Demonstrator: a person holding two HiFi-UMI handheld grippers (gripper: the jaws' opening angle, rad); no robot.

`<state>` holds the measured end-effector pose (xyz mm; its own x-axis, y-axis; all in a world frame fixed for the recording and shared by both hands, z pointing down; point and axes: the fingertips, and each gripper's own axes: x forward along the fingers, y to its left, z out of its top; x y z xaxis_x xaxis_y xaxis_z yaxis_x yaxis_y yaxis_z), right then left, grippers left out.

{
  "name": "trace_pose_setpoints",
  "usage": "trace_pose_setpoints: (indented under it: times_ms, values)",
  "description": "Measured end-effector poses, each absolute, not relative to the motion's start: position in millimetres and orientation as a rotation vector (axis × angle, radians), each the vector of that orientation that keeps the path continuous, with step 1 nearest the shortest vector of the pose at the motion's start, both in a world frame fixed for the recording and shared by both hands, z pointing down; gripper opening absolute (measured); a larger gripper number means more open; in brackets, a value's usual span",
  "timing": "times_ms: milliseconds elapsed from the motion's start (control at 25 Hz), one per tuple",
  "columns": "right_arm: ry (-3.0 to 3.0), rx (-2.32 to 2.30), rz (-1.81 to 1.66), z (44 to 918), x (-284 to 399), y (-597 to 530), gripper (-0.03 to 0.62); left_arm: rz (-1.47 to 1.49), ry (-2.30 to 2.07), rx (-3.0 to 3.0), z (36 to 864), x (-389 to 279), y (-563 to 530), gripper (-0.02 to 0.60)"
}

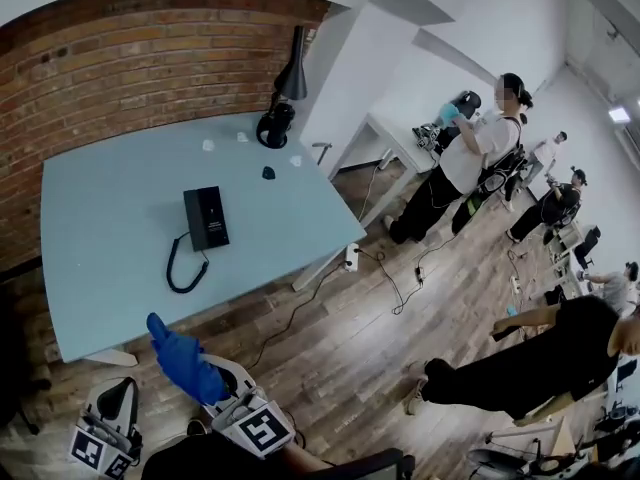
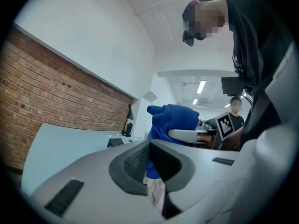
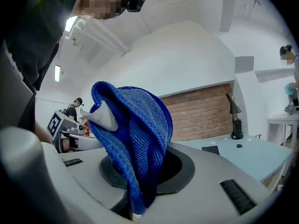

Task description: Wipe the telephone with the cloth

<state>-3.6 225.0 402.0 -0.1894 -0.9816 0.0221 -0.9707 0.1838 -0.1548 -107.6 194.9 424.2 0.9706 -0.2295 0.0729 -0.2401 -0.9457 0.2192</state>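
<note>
The black telephone [image 1: 205, 218] lies flat on the light blue table [image 1: 100, 268], its coiled cord [image 1: 183, 266] trailing toward the front edge. It shows small and far off in both gripper views [image 2: 114, 143] [image 3: 210, 150]. My right gripper [image 1: 215, 388] is off the table's front edge, pointing up and shut on the blue cloth [image 1: 183, 358], which drapes over one grey fingertip [image 3: 105, 118]. The cloth [image 3: 135, 139] fills the middle of the right gripper view. My left gripper [image 1: 117, 396] hangs at bottom left, jaws together and holding nothing [image 2: 150, 154]. The cloth [image 2: 173, 120] appears just beyond it.
A black desk lamp [image 1: 285, 98] and a few small items stand at the table's far edge by the brick wall [image 1: 120, 58]. Cables and a power strip [image 1: 351, 258] lie on the wood floor right of the table. Several people [image 1: 470, 158] are at the right.
</note>
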Motion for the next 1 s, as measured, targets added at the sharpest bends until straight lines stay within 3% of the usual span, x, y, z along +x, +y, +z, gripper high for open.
trace_pose_setpoints:
  times_ms: [520, 1000]
  values:
    - [2.444, -1.763, -0.441, 419.4, 114.4, 159.4, 0.095, 0.126, -0.516, 2.822, 409.1, 23.2, 152.1, 0.012]
    - [2.157, -1.851, -0.685, 452.5, 194.5, 83.4, 0.096, 0.114, -0.435, 2.797, 409.1, 31.8, 109.4, 0.012]
